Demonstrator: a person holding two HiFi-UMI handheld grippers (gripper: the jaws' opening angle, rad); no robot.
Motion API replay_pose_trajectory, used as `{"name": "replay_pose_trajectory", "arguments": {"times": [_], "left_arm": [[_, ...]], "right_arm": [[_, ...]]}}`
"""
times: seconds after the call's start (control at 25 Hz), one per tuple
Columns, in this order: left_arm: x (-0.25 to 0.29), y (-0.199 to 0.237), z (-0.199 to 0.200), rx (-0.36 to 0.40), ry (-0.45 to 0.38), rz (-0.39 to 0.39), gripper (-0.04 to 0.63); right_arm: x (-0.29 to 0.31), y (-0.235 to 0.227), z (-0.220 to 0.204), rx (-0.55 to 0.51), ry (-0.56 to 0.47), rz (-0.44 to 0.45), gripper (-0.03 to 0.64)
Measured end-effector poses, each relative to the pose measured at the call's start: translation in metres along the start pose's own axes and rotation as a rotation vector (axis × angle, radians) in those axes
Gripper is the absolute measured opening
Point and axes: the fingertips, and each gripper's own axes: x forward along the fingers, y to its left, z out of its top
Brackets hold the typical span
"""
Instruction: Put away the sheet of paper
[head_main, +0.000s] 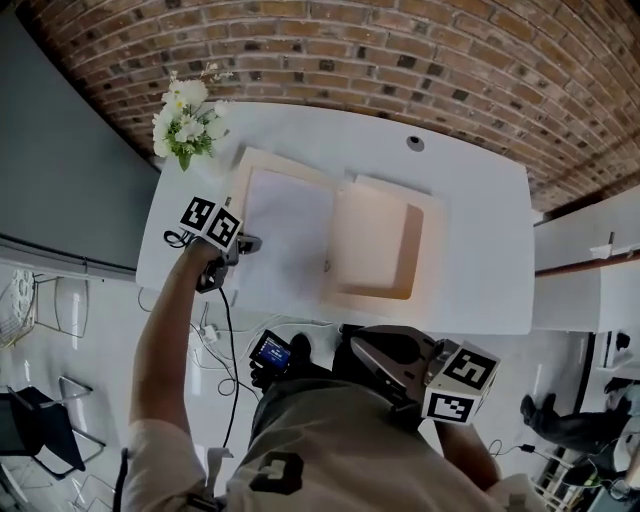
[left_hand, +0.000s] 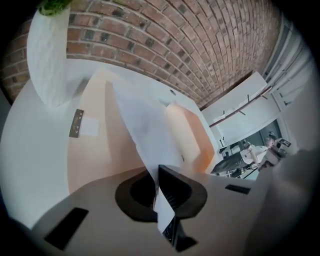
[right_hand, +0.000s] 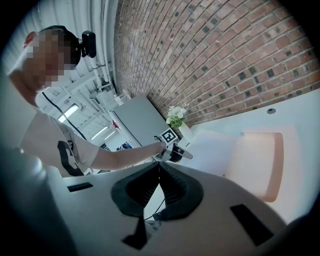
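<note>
Presently, your left gripper (left_hand: 159, 172) has its fingers clamped on the near edge of the sheet of paper (head_main: 290, 235). The white sheet passes between the two dark pads and runs away from them toward the brick wall (head_main: 400, 60). It extends over the left half of the open beige folder (head_main: 375, 245), which lies on the white bench (head_main: 480, 230). Whether the sheet rests flat on that half or hangs just above it cannot be told. The folder's right half is uncovered and shows raised side walls. A small label sits on the left half, beside the sheet.

Your right gripper (right_hand: 159, 170) is held close to your body, at the near edge of the bench and well apart from the folder. Its fingers are together with nothing between them.

A white vase of flowers (head_main: 185, 120) stands at the far left corner of the bench, near the folder's corner.
</note>
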Motion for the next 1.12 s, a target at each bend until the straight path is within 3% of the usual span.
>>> {"name": "replay_pose_trajectory", "arguments": {"times": [0.24, 0.56, 0.8, 1.12], "left_arm": [[0.014, 0.006, 0.015, -0.053, -0.034, 0.033, 0.014], [0.017, 0.015, 0.012, -0.067, -0.048, 0.062, 0.015], [0.022, 0.019, 0.005, -0.049, -0.024, 0.109, 0.015], [0.043, 0.002, 0.012, -0.001, 0.006, 0.106, 0.015]], "right_arm": [[0.004, -0.005, 0.004, 0.023, -0.006, 0.004, 0.023], [0.012, -0.005, -0.004, 0.053, 0.014, 0.032, 0.023], [0.013, -0.005, -0.007, 0.057, 0.019, 0.041, 0.023], [0.003, -0.009, -0.008, 0.059, 0.0, 0.02, 0.023]]}}
